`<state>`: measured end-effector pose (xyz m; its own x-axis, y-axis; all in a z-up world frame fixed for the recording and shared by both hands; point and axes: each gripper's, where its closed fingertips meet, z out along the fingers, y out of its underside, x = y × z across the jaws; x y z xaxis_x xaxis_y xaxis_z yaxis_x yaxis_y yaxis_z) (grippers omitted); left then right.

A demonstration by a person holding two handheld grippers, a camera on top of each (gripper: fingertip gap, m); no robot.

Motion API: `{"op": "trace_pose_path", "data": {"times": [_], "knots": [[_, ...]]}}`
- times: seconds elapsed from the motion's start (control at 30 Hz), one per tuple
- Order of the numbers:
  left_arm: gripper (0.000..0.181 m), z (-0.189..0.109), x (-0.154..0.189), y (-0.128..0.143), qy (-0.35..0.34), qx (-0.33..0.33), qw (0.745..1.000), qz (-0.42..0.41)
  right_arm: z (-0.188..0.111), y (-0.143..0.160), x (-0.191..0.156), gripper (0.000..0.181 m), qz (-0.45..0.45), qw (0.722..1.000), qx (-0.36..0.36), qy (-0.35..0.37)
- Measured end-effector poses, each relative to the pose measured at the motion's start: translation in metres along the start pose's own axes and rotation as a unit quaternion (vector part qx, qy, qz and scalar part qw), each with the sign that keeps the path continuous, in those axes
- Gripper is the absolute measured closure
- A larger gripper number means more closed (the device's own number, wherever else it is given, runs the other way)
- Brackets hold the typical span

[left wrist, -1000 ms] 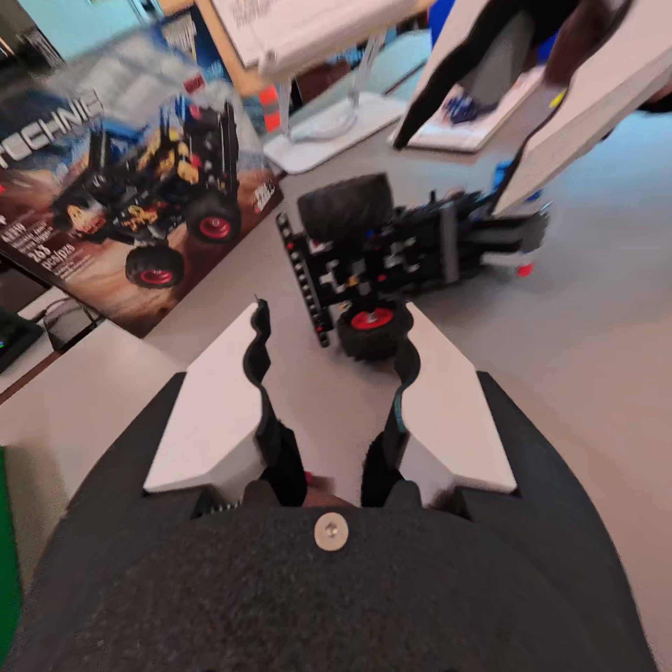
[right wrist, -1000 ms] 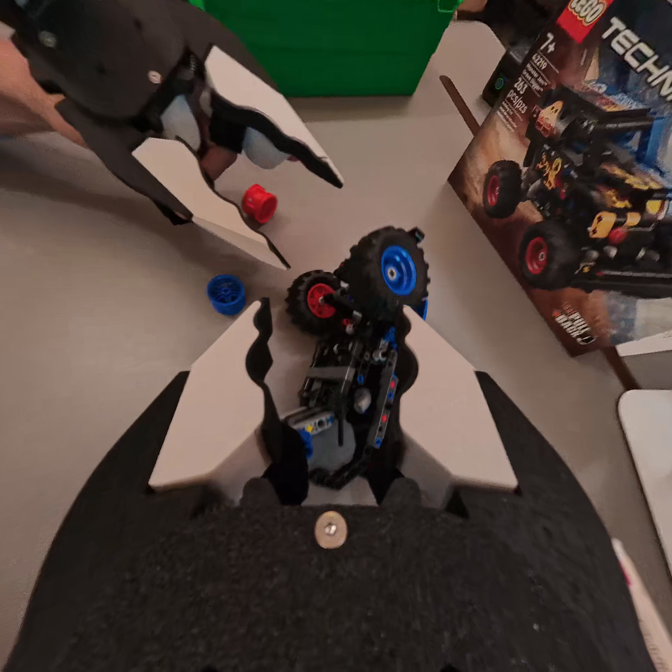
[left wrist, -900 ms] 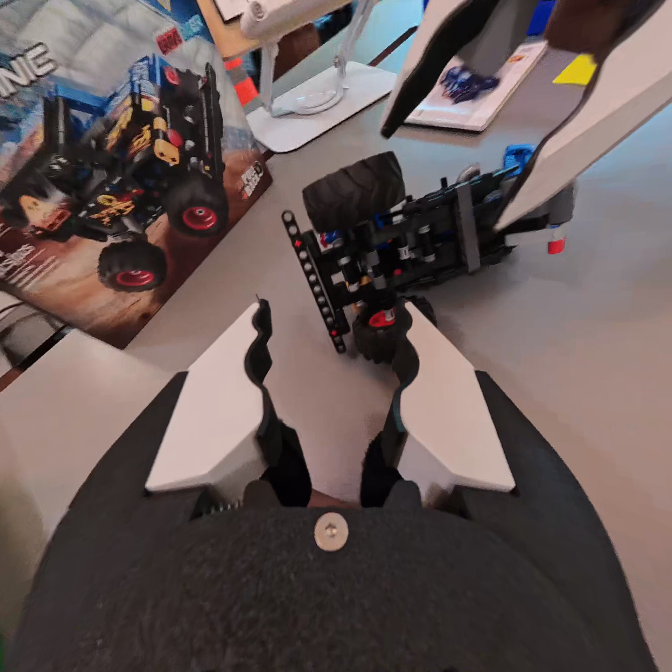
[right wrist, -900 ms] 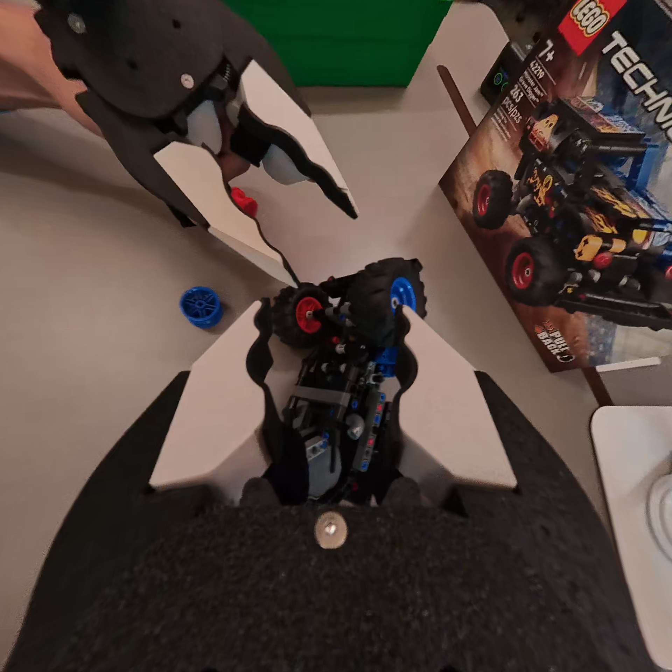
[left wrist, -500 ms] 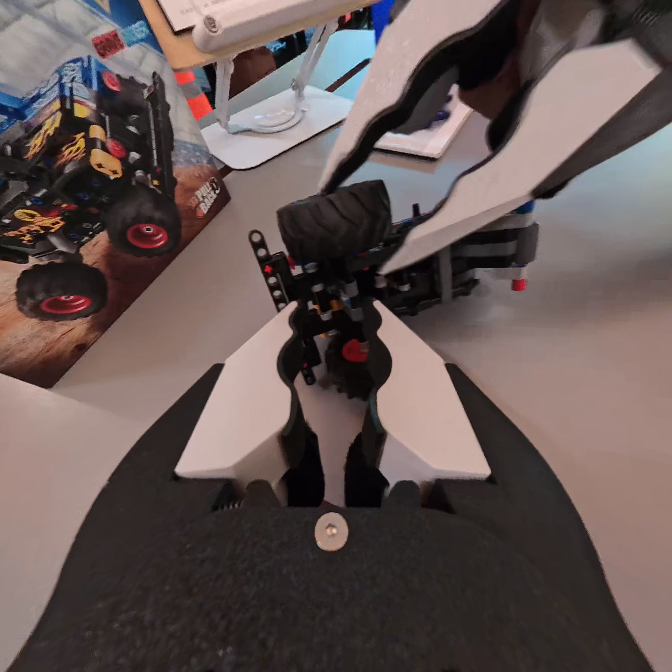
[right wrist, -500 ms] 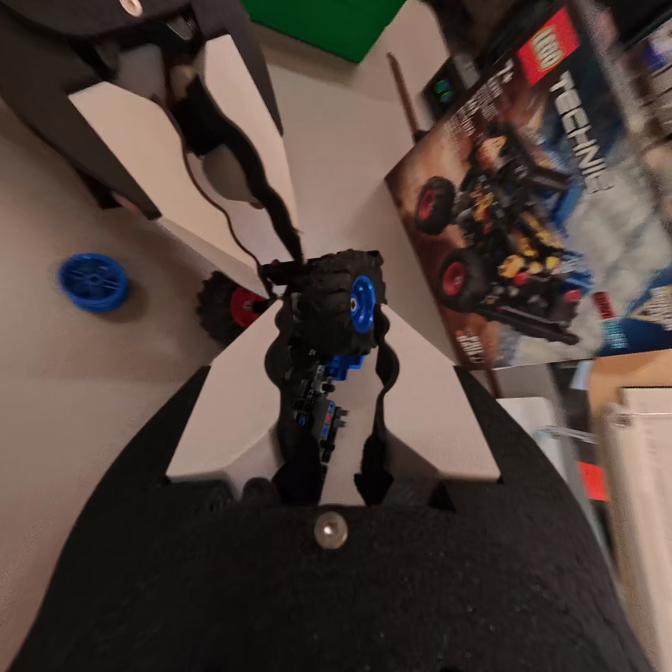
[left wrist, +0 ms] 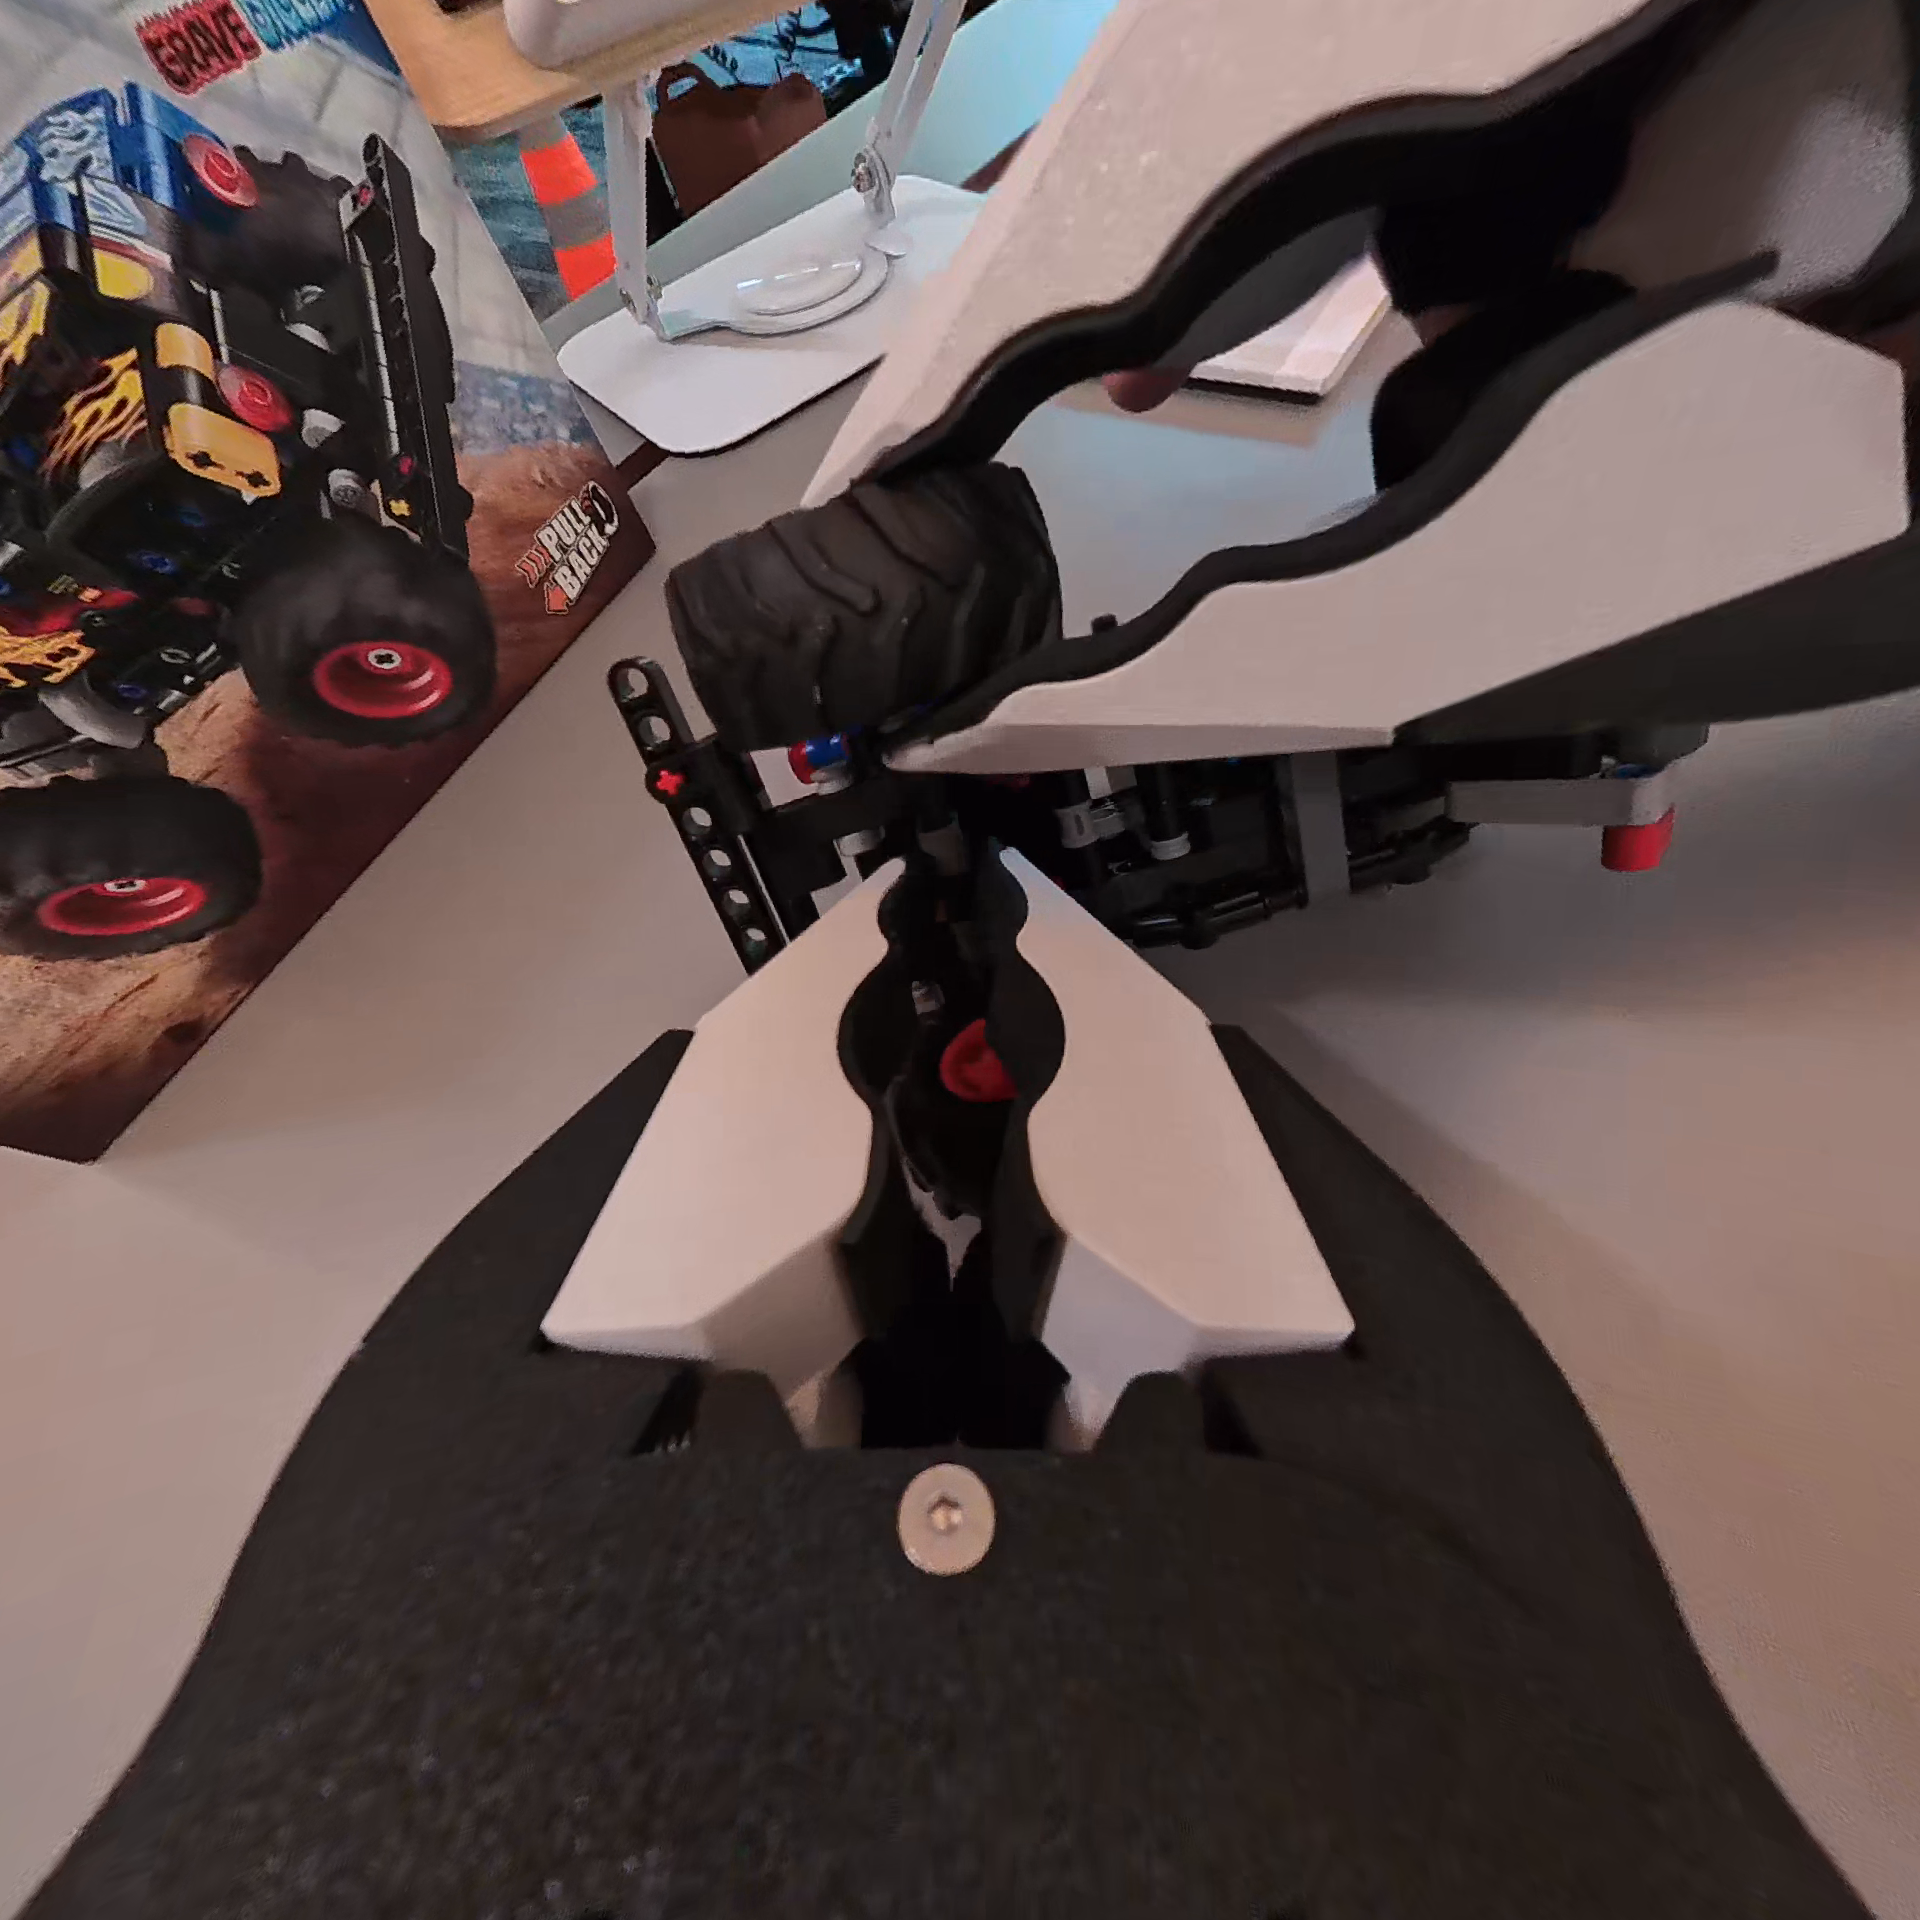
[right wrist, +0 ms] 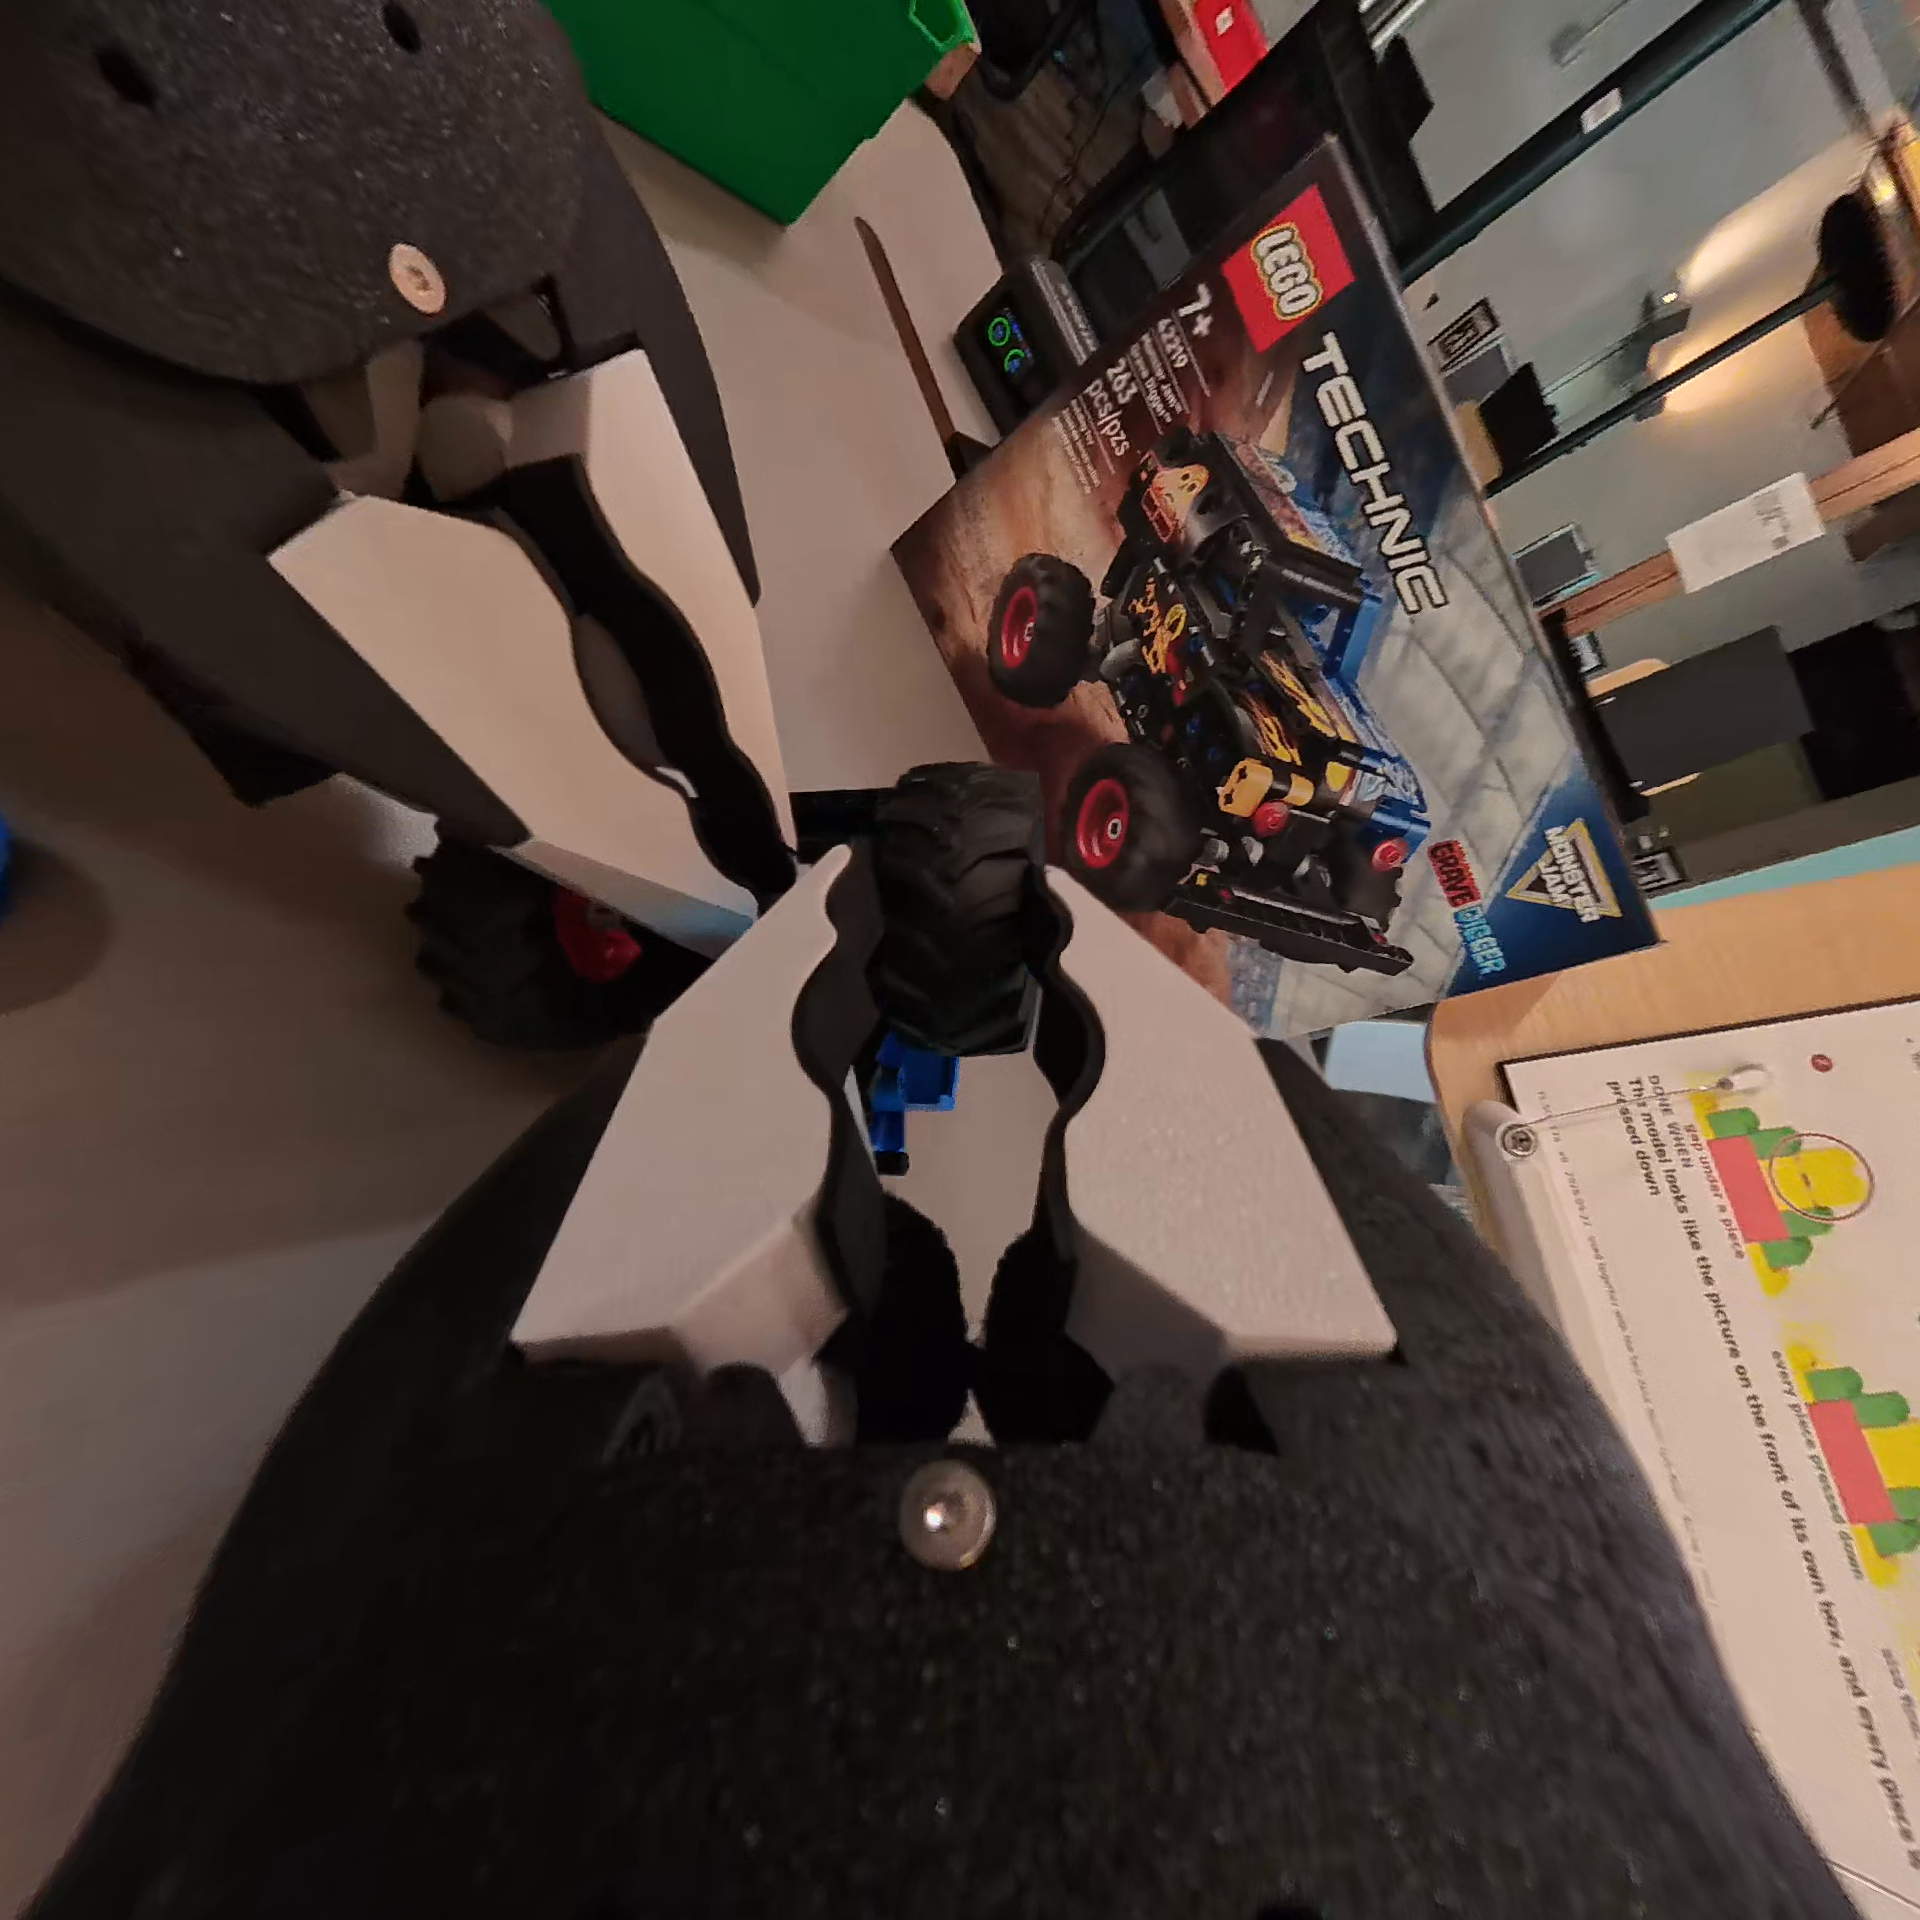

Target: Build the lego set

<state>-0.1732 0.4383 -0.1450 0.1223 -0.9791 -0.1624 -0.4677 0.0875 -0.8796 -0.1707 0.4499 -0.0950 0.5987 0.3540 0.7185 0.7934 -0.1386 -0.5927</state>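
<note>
A black toy truck chassis (left wrist: pixel 1195 842) lies on its side on the grey table (left wrist: pixel 1455 1195). My left gripper (left wrist: pixel 951 883) is shut on its small black wheel with a red hub (left wrist: pixel 971 1060). My right gripper (right wrist: pixel 940 878) is shut on the large black tyre (right wrist: pixel 951 914), with a blue piece (right wrist: pixel 909 1091) just below it between the fingers. In the left wrist view the right gripper (left wrist: pixel 868 623) comes in from the upper right and clamps the tyre (left wrist: pixel 935 582). In the right wrist view the left gripper (right wrist: pixel 764 883) reaches in from the upper left over the small wheel (right wrist: pixel 592 940).
The toy's printed box (left wrist: pixel 208 468) stands at the left, and also shows in the right wrist view (right wrist: pixel 1299 675). A white stand base (left wrist: pixel 748 332) lies behind the truck. A green bin (right wrist: pixel 769 83), a small black device (right wrist: pixel 1013 343) and a printed sheet on a board (right wrist: pixel 1714 1299) are nearby. Spacing between my two grippers at the tips: around 5 cm.
My left gripper moved forward and shut on the small red-hubbed wheel. My right gripper slid off the chassis, rolled over and shut on the large tyre.
</note>
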Motion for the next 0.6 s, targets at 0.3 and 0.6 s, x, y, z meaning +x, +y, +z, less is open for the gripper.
{"op": "trace_pose_path", "data": {"times": [0.3, 0.6], "knots": [[0.174, 0.002, 0.003, -0.002, 0.004, 0.016, 1.000, 0.001, -0.004, 0.014, -0.001, 0.140, 0.038, 0.996, -0.046, -0.072], [0.175, 0.001, 0.000, -0.001, -0.005, 0.023, 1.000, 0.004, -0.001, 0.015, -0.004, 0.152, 0.011, 0.997, -0.056, -0.053]]}}
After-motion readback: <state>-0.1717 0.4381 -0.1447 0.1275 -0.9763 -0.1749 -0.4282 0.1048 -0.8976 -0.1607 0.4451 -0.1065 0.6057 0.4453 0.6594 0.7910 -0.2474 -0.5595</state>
